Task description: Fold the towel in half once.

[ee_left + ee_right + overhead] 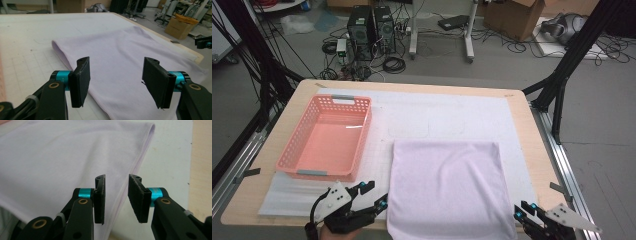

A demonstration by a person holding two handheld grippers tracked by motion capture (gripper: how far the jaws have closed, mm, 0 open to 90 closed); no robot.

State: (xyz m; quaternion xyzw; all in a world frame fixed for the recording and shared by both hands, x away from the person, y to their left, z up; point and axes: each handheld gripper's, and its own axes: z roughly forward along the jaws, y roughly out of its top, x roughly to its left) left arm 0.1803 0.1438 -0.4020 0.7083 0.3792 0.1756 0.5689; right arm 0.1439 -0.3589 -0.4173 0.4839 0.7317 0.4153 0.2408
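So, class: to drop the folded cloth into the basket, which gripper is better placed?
Probably left. The left gripper sits open at the cloth edge nearest the basket; the right gripper is across the cloth.

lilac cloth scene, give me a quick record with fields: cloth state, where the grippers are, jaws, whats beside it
cloth: lilac cloth, folded flat on the white mat
left gripper: at the cloth's near left edge
left jaws: open, nothing between the pads
right gripper: at the cloth's near right corner
right jaws: open, apart over the cloth's edge, not pressing it
beside: pink basket to the left, holding a small white strip
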